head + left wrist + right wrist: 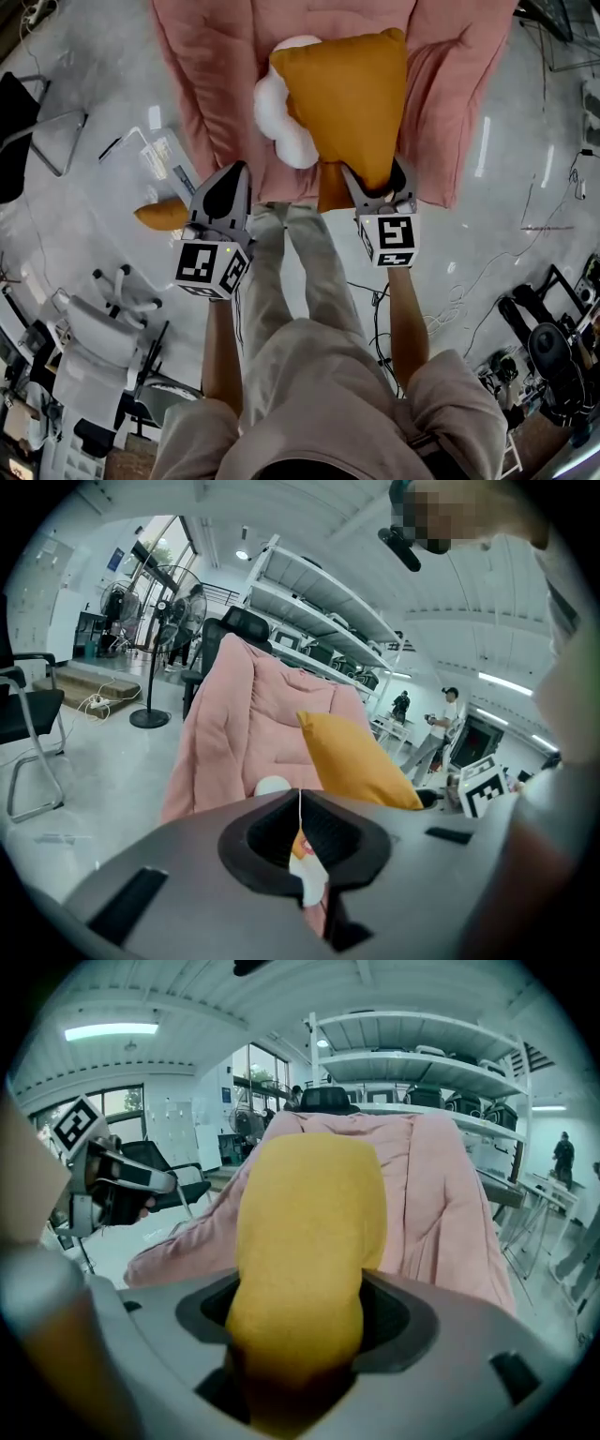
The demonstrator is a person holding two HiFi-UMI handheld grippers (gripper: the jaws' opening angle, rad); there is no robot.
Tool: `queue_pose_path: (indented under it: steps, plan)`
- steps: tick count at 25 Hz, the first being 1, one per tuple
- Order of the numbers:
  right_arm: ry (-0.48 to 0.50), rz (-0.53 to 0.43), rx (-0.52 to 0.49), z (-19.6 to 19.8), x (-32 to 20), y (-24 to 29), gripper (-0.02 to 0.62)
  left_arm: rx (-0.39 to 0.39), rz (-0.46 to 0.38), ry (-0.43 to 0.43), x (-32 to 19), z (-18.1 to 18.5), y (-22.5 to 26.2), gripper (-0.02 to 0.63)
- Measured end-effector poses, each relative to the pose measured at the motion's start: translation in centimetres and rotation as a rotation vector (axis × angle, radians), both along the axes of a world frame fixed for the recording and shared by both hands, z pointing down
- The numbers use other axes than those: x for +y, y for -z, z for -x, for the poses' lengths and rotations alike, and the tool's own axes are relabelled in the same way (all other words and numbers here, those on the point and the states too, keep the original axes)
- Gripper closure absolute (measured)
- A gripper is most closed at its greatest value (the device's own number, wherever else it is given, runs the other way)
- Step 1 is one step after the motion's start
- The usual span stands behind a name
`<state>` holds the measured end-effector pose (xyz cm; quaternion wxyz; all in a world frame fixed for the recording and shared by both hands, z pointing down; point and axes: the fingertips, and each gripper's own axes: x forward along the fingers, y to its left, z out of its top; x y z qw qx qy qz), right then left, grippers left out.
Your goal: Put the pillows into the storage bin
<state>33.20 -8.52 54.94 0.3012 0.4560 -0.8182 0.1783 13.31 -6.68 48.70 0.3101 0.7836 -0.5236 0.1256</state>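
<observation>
Where the head view looks down past the person's legs, the right gripper [377,186] is seen clamped on the lower corner of the mustard pillow [347,94], whose body is spread upward in the picture from the jaws, over a pink quilt [206,75]. A white pillow [281,117] is shown on that quilt, touching the mustard pillow's left edge. The left gripper [230,183] is held beside the right one with its jaws closed on nothing, clear of both pillows, and an orange cushion [161,215] on the floor is partly hidden behind it. In the left gripper view, the jaws are pressed together to a thin line; the mustard pillow is seen ahead and to the right, well apart from them. In the right gripper view, the gap between the jaws is filled by the mustard pillow, which is squeezed from both sides and backed by the quilt.
</observation>
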Motion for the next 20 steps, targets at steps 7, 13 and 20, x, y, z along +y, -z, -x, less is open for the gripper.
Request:
queue_pose_path:
  steps: [7,13,20]
  plan:
    - [0.114,-0.052,-0.042,5.5,2.2,5.0,0.261,-0.001,-0.011,0.065,1.1,3.0,0.6,0.591]
    - [0.219,-0.059,-0.091,11.8,1.6,7.4,0.261,-0.007,-0.022,0.16,2.7,7.6,1.8,0.591]
    - [0.404,-0.06,-0.156,23.1,3.1,9.9,0.261,-0.024,-0.036,0.34,6.7,16.5,3.3,0.591]
